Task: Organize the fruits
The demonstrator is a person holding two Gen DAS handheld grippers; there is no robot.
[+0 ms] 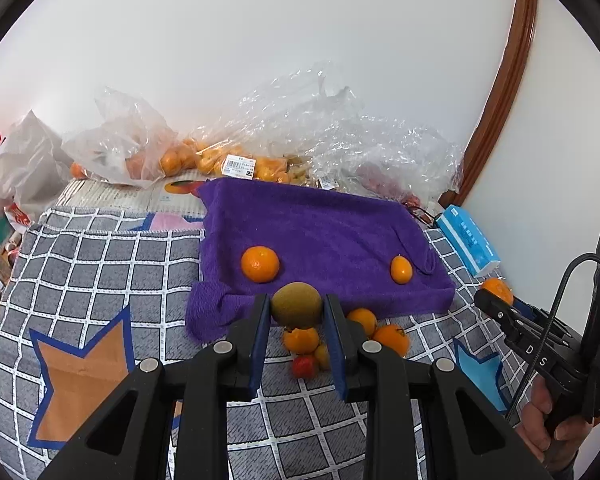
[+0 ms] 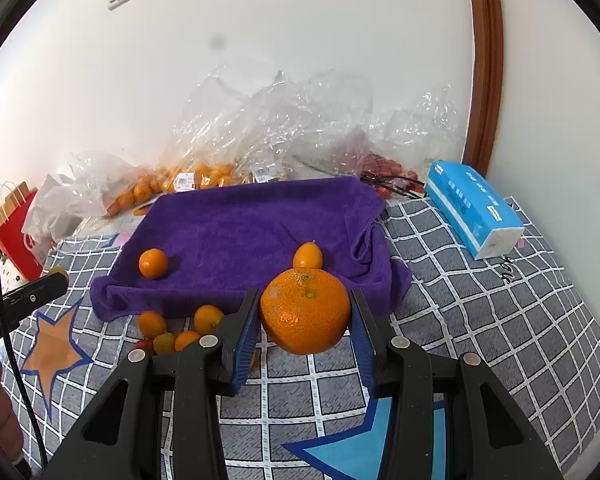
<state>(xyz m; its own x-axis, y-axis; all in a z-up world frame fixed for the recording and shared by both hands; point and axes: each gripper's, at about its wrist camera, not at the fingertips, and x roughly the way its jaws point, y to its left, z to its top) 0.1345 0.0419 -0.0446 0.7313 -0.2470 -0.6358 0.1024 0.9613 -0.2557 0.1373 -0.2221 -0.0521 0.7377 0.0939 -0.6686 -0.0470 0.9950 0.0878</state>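
The left tool (image 1: 296,312) is clenched on a brownish kiwi (image 1: 296,305), the right tool (image 2: 305,316) on a big orange (image 2: 305,311); each is carried clear of the bench, probably for the purple towel tray (image 1: 324,224) just ahead, where a mandarin (image 1: 260,264) and kumquat (image 1: 401,269) sit. Loose fruit (image 1: 304,340) lies below the left tool; plastic bags (image 1: 300,136) crowd beyond the tray

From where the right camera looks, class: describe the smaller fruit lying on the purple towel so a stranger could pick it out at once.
Find the purple towel spread over the checked cloth. Two orange fruits lie on it; go to the one near its front right edge, the small oval fruit. Unlike the round orange at the left, it is egg-shaped and paler.
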